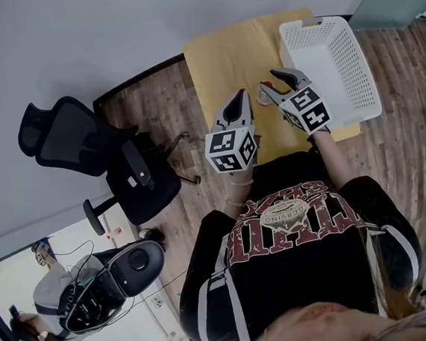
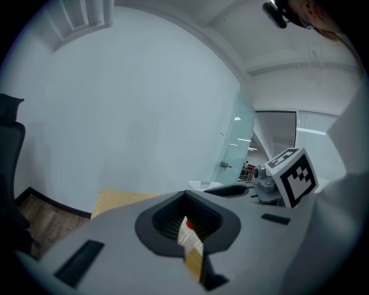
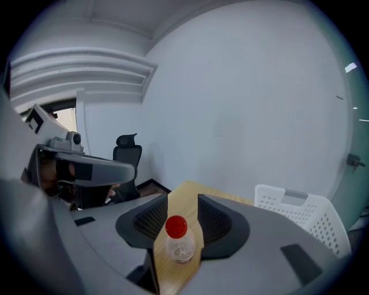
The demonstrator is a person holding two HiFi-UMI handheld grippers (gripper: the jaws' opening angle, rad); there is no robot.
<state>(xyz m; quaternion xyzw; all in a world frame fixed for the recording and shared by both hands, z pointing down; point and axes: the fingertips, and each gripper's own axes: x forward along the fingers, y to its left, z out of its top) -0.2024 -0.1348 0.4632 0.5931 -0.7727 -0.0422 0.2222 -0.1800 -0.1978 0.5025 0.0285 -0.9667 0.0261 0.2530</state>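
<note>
A small clear bottle (image 3: 179, 246) with a red cap stands on the yellow wooden table (image 1: 224, 52). My right gripper (image 3: 183, 214) is open above it, and the bottle shows in the gap between its two jaws without touching them. In the head view the right gripper (image 1: 268, 80) hovers over the table's near right part, beside the white basket (image 1: 338, 64). My left gripper (image 1: 241, 96) is just to its left, with its jaws shut to a thin slit and nothing held. Through that slit in the left gripper view I see a sliver of the bottle (image 2: 185, 230).
The white perforated basket (image 3: 300, 214) takes up the table's right side. A black office chair (image 1: 92, 155) stands on the wood floor to the left of the table. A grey wall runs behind. A seated person with a grey and black device (image 1: 111, 281) is at the lower left.
</note>
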